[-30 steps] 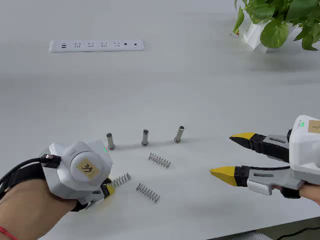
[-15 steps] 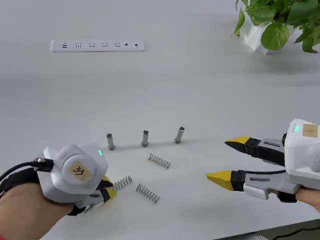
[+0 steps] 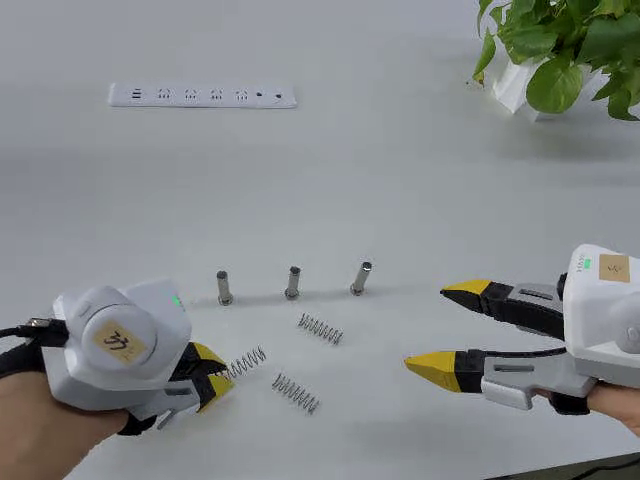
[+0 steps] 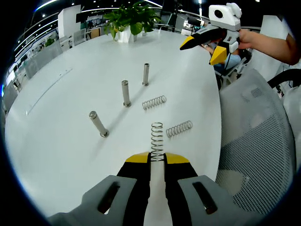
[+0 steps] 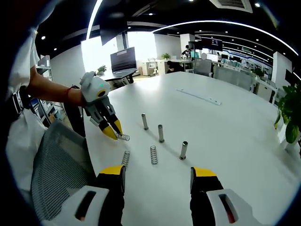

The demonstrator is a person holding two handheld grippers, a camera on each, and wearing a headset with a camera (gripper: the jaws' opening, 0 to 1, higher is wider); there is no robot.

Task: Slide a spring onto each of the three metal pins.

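White tabletop (image 3: 420,200) in the head view carries three standing pins (image 3: 293,283) in a row, two loose springs (image 3: 320,328) near them, and a power strip (image 3: 202,96) and a plant (image 3: 560,40) far back. Left gripper view: the left gripper (image 4: 157,155) clamps one end of a third spring (image 4: 157,136); a mesh chair (image 4: 254,141) shows alongside. Right gripper view: the right gripper (image 5: 158,170), jaws wide apart and empty, faces an office monitor (image 5: 123,57).

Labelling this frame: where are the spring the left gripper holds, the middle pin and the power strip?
Held steel coil spring (image 4: 157,140), left gripper view, mid-coils.
Middle silver metal pin (image 3: 293,284), head view, shaft.
Long white power strip (image 3: 202,96), head view, top face.
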